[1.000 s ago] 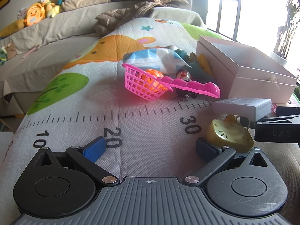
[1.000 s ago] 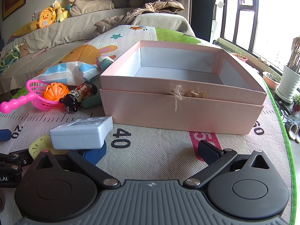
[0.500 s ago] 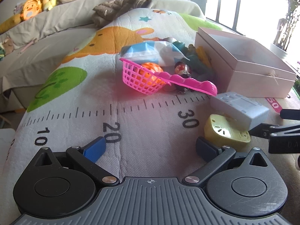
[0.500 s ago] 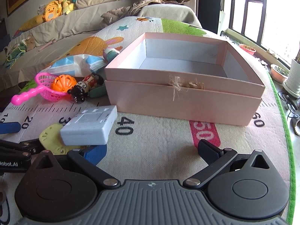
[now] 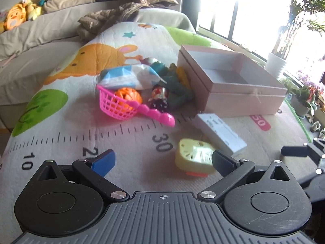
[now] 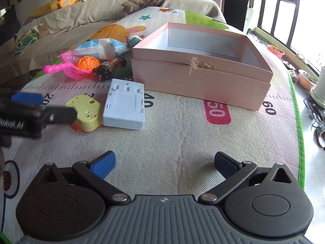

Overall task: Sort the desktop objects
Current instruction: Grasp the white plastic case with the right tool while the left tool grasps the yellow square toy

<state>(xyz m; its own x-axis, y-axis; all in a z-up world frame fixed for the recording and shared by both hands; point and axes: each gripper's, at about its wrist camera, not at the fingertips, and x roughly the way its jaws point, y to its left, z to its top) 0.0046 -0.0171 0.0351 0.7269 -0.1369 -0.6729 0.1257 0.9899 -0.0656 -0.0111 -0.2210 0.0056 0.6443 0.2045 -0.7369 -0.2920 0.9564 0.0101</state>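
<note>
Woven play mat with a printed ruler strip and cartoon animals covers the work surface, with a sofa and bright window behind. Left wrist view: the left gripper hangs over the mat with its jaws spread wide and nothing between them; its right finger sits in front of a rounded yellow plastic toy with slots and an orange underside. Just beyond lies a white rectangular foam block, tilted, and behind it a pink cardboard box, open-topped with a white interior. A pink plastic mesh scoop holds a ribbed orange ball; a small dark figurine lies beside its handle. Right wrist view: the right gripper is likewise spread wide and empty over bare mat. The foam block shows moulded recesses on top and touches the yellow toy at its left. The box stands well behind, a frayed string knot on its front wall. The left gripper's fingers reach the toy's left edge.
</note>
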